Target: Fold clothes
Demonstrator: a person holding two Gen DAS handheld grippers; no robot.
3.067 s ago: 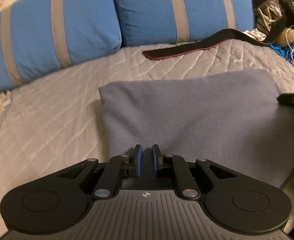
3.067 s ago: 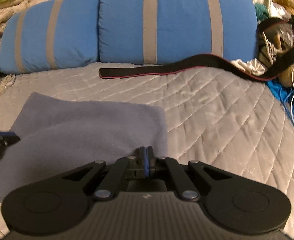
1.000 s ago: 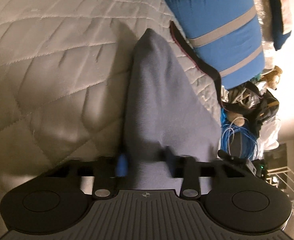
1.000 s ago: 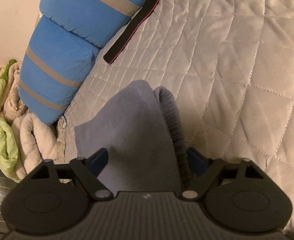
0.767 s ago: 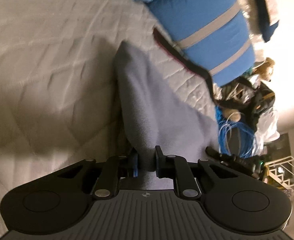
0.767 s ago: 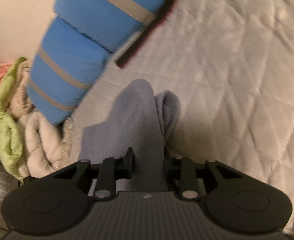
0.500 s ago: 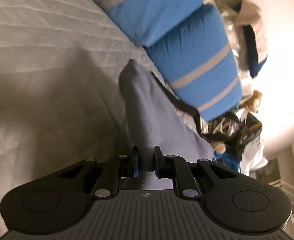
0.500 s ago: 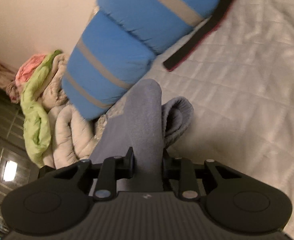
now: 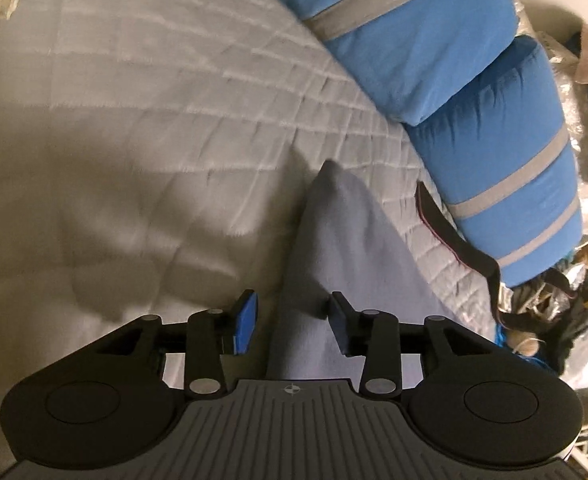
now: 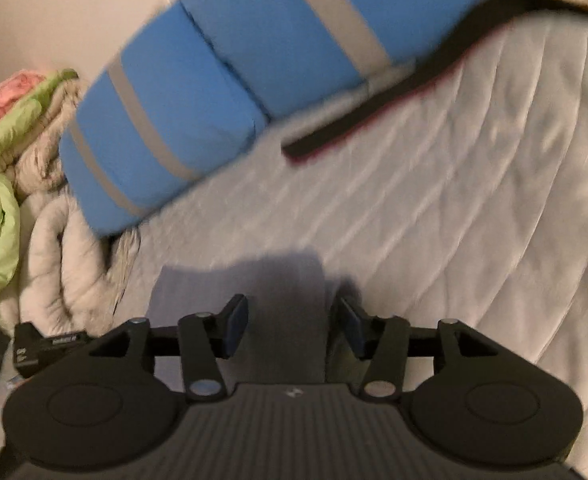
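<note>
On the quilted bed [image 9: 142, 128] lies the grey garment [image 9: 333, 248], folded, with a pointed corner toward the blue pillows [image 9: 445, 40] at the head edge. The left gripper [image 9: 292, 326] has its two fingers apart, one on each side of the cloth, not pressing it. The right gripper [image 10: 290, 326] is also spread wide, with the garment [image 10: 286, 304] between its fingers. A black strap [image 10: 393, 92] lies just beside the pillows [image 10: 214, 92]. This right view is blurred.
</note>
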